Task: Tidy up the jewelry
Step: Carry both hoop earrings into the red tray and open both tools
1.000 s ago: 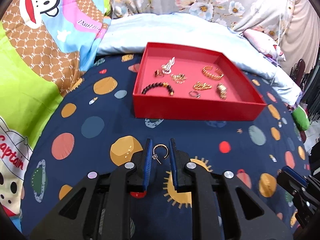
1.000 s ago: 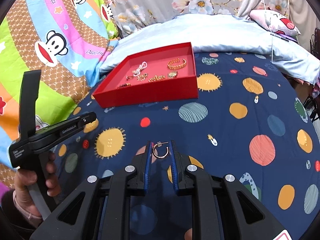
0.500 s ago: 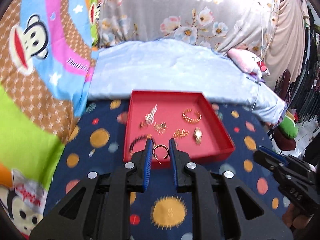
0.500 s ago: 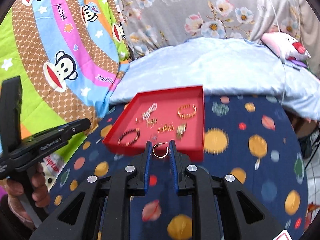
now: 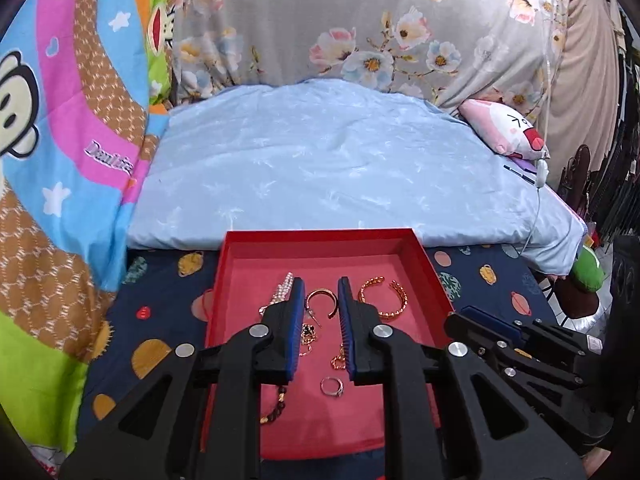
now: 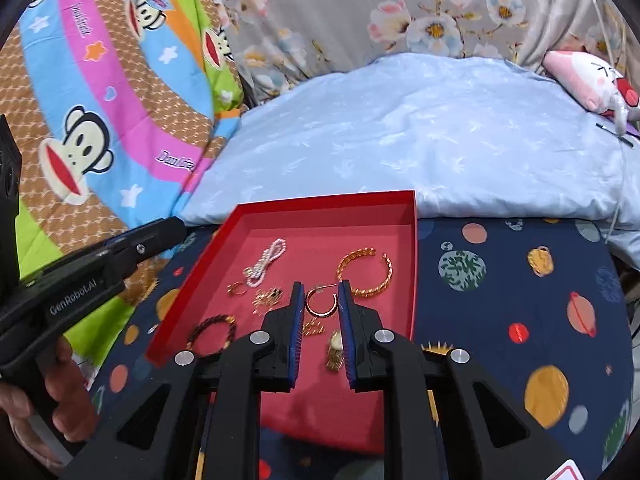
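Two hoops pinched – left hand-held gripper (image 5: 320, 304) grips gold hoop earring (image 5: 320, 303), right hand-held gripper (image 6: 320, 304) rose-gold hoop earring (image 6: 321, 304); fingers hide part of shallow red cardboard tray (image 5: 320, 242).

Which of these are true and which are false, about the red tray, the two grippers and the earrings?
1. Each gripper holds a hoop earring. True: the left gripper pinches one hoop earring, and the right gripper pinches another hoop earring.
2. The red tray is empty. False: jewelry lies in it, including a gold bangle.
3. The tray sits on a planet-print blanket. True.
4. The pearl strand lies outside the tray. False: it lies inside.
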Tool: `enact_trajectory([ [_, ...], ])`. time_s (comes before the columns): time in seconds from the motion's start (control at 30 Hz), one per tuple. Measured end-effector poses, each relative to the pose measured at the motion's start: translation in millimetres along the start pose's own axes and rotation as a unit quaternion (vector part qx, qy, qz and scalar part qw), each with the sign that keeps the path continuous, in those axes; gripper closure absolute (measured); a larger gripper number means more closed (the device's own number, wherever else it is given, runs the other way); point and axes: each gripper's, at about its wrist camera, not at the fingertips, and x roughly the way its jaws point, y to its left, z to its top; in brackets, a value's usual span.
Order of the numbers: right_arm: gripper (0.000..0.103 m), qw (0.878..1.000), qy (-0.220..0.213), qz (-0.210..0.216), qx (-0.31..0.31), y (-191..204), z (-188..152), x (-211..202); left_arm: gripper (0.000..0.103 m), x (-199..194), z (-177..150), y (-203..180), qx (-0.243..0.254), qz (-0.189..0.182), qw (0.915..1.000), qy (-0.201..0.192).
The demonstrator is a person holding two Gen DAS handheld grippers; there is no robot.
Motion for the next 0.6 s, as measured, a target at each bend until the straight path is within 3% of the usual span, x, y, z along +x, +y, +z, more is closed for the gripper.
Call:
enact_trajectory([
  [0.3, 0.087, 0.999, 0.037, 0.001, -0.002, -5, 3, 49, 0.087, 49, 0, 6, -0.015, -0.004, 0.9994, 0.030],
  [0.6, 0.086, 0.999, 0.039, -0.001, -0.006, 0, 4, 65, 0.087, 72, 0, 12, -0.025, 0.000, 0.9987, 0.044],
])
